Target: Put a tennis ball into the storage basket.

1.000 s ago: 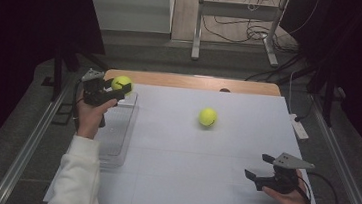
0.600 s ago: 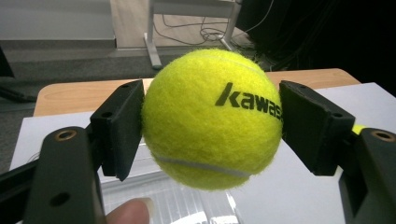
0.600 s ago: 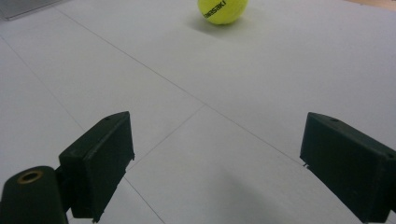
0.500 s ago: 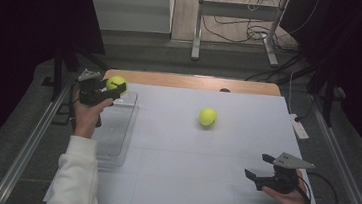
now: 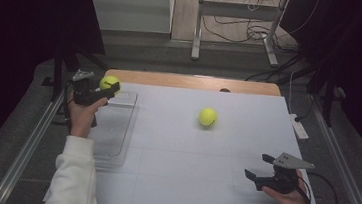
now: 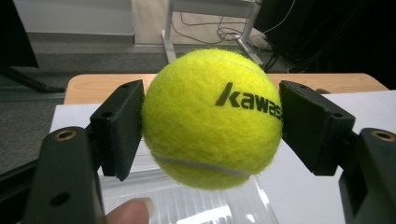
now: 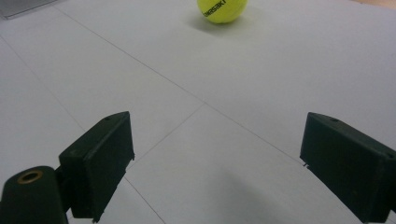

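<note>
One tennis ball (image 6: pixel 212 119) clamped in left gripper (image 5: pixel 101 88), held over clear tray (image 5: pixel 110 135), upper left; not yet dropped. Second ball (image 5: pixel 207 116) untouched mid-frame. Right gripper (image 5: pixel 257 175) spread wide, empty, lower right.

The clear tray (image 5: pixel 116 131) lies at the desk's (image 5: pixel 186 183) left edge. Above the tray's far end hangs one tennis ball (image 5: pixel 109 82); right of the tray, mid-desk, lies another ball (image 5: pixel 207 116).

left tool (image 5: pixel 100 90) | with held tennis ball (image 5: pixel 109 83) | shifted slightly toward table's left edge, over clear tray (image 5: pixel 112 128)
</note>
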Available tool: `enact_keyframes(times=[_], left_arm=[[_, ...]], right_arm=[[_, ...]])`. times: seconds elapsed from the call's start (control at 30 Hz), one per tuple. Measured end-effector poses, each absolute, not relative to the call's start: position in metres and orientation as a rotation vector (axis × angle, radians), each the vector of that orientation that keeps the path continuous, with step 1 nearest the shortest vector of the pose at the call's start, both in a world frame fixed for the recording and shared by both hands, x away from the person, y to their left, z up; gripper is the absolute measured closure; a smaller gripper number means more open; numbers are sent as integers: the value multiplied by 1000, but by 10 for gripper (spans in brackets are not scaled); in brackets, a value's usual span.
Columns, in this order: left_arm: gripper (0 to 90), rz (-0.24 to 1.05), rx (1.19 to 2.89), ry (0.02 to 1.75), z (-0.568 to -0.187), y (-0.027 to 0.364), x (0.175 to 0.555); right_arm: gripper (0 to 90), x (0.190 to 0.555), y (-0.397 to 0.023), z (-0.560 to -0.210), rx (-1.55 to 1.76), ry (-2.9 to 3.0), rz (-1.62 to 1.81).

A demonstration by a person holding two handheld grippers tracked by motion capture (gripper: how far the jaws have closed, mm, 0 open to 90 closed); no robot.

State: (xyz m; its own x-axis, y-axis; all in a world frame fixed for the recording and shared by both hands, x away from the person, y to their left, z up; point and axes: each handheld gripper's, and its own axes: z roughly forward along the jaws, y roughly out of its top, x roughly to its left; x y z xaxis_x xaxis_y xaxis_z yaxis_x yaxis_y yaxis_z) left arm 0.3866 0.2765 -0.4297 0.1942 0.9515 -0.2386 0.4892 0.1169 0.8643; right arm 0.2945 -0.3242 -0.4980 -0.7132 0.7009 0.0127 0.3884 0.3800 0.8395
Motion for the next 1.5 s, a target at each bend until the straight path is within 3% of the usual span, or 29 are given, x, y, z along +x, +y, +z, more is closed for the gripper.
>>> enact_keyframes(times=[1.5], left_arm=[[268,605,1579,1591,-460,290,400]], right_arm=[[101,295,-325,-498,951,2298,1257]])
